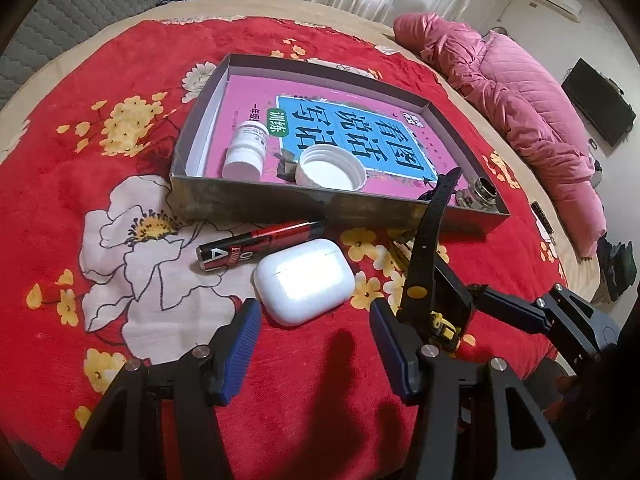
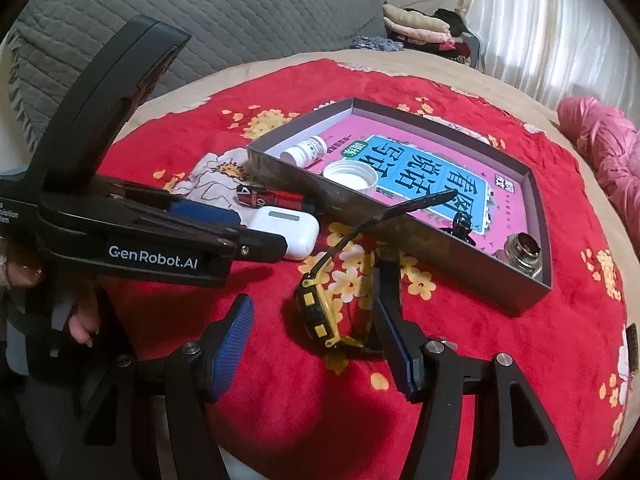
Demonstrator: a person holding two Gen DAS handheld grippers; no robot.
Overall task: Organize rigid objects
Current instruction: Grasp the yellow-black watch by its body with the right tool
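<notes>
A white earbud case point(image 1: 304, 280) lies on the red floral blanket, just ahead of my left gripper point(image 1: 316, 336), which is open with its blue pads on either side of the case's near end. Behind the case lies a red and black tube point(image 1: 260, 244). My right gripper point(image 2: 314, 340) is open around a black and yellow watch point(image 2: 316, 312), whose strap leans on the front wall of the grey box point(image 2: 420, 248). Its left pad is clear of the watch. The box holds a pink book, a white bottle point(image 1: 246, 148), a white lid point(image 1: 330, 168) and a small glass jar point(image 2: 524, 252).
A pink quilted jacket point(image 1: 520, 104) lies at the bed's right edge. A grey quilted cover point(image 2: 200, 20) and folded clothes point(image 2: 416, 28) are beyond the bed, with curtains behind. In the right wrist view the left gripper point(image 2: 256, 226) reaches in beside the case point(image 2: 288, 232).
</notes>
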